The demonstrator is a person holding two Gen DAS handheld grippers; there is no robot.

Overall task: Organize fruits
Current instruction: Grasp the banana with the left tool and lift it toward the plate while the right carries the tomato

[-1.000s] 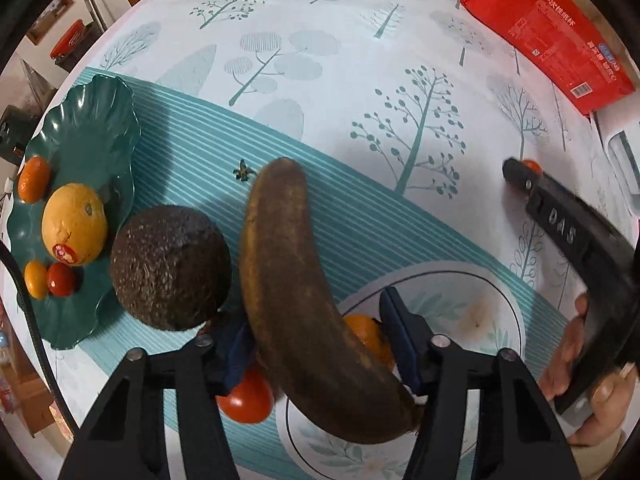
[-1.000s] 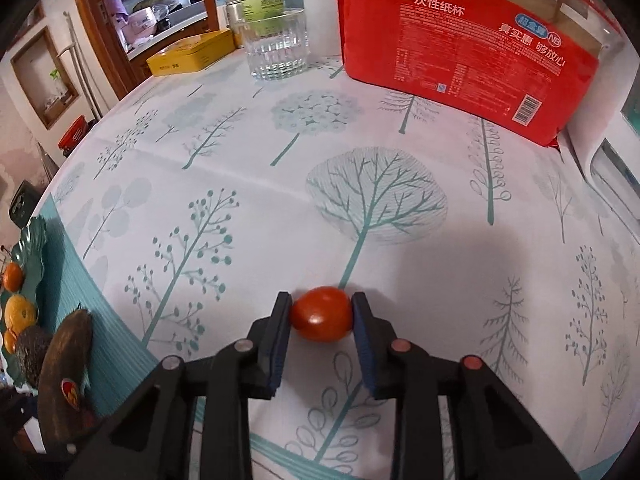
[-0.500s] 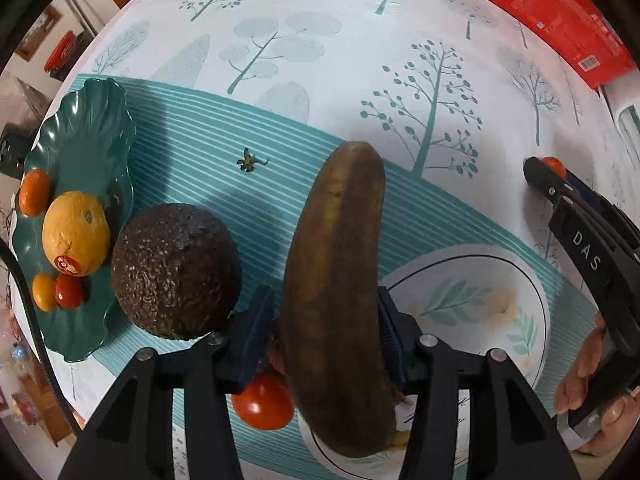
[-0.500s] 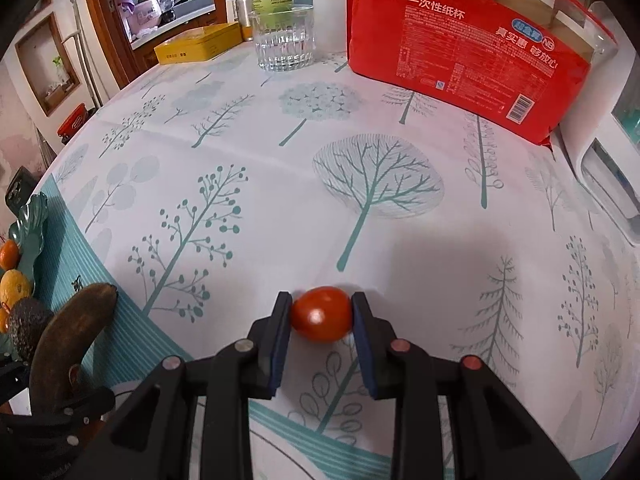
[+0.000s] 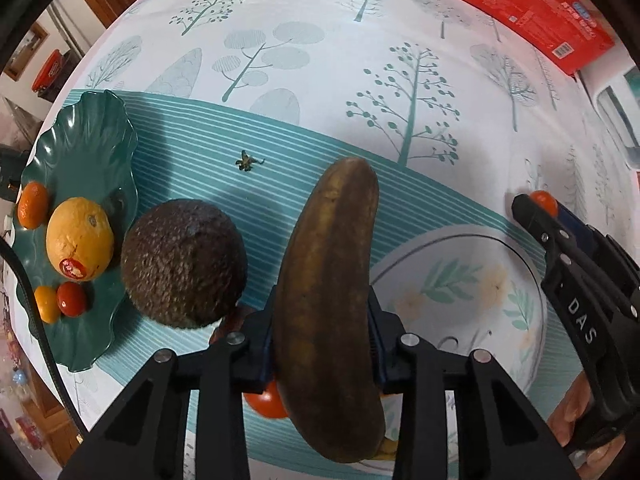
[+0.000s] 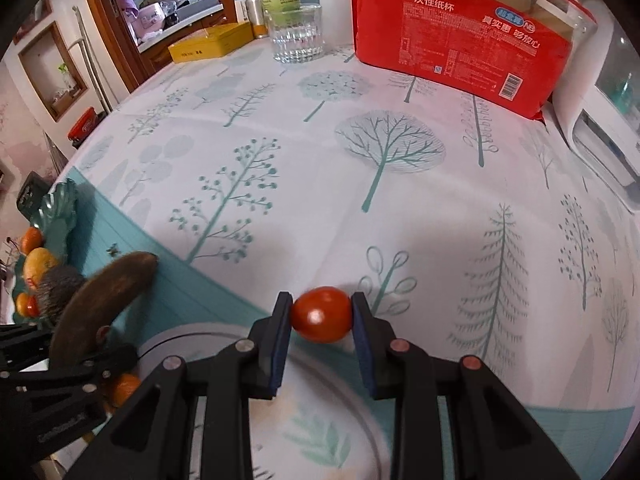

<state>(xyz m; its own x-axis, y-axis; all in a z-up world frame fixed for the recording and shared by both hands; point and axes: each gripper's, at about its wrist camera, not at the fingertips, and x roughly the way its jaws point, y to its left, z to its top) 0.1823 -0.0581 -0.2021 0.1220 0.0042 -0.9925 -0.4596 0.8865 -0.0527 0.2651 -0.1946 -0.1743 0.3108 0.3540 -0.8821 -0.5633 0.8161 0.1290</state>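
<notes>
Two grippers, both loaded. Left gripper clamps a long, curved, brown overripe banana at mid-length, held above the table. Right gripper pinches a small glossy red cherry tomato between its blue pads, over the far edge of the white plate.

White plate: round, leaf print, dark rim line; one more red tomato and something orange, mostly hidden under the banana.

Just left of the banana, a round, rough, dark brown avocado, touching the green plate.

Green plate: glossy, wavy leaf-shaped rim. Holds five pieces: one large orange with a red sticker, two small orange fruits, one small red tomato, plus the avocado on its edge.

Tablecloth is smooth, white with a tree print and a teal striped band. At the back: one red cup pack, one ribbed glass.
</notes>
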